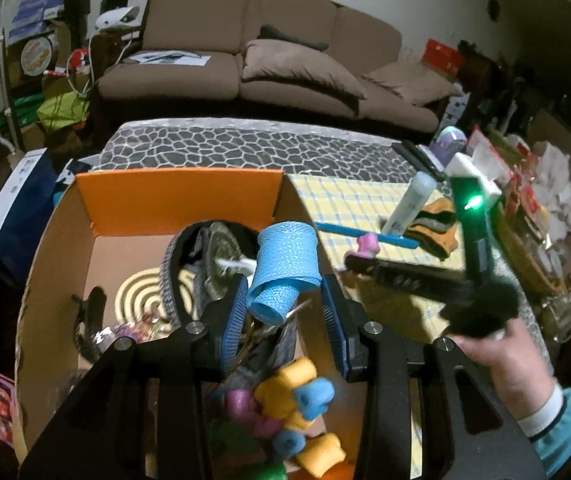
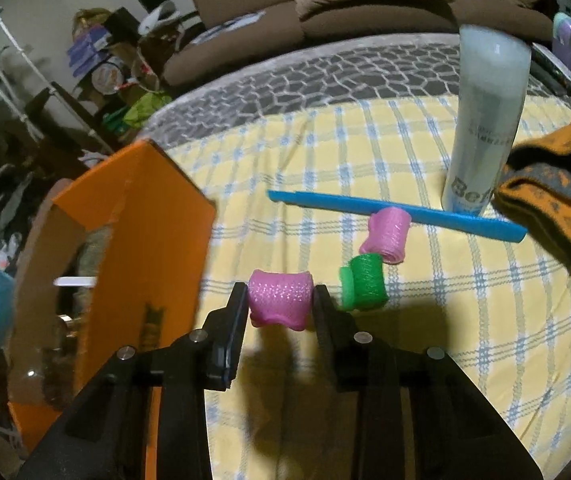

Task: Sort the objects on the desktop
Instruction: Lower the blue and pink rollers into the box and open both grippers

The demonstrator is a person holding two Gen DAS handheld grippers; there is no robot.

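In the left wrist view my left gripper (image 1: 285,304) is shut on a blue mesh hair roller (image 1: 285,268), held tilted above the open orange cardboard box (image 1: 177,200). In the right wrist view my right gripper (image 2: 279,300) is shut on a pink mesh roller (image 2: 280,300), its sides squeezed in between the pads, just over the yellow checked cloth (image 2: 445,360). A green roller (image 2: 365,282) and a second pink roller (image 2: 385,238) lie on the cloth just beyond it to the right. The box's orange flap (image 2: 145,216) stands close on the left.
The box holds several foam rollers (image 1: 297,400), a grey shoe (image 1: 205,264) and a spiral-patterned item (image 1: 141,292). On the cloth are a long blue stick (image 2: 393,210), an upright white bottle (image 2: 485,120) and an orange-grey sock (image 2: 553,196). A person's hand (image 1: 505,360) holds the right gripper. A brown sofa (image 1: 269,52) stands behind.
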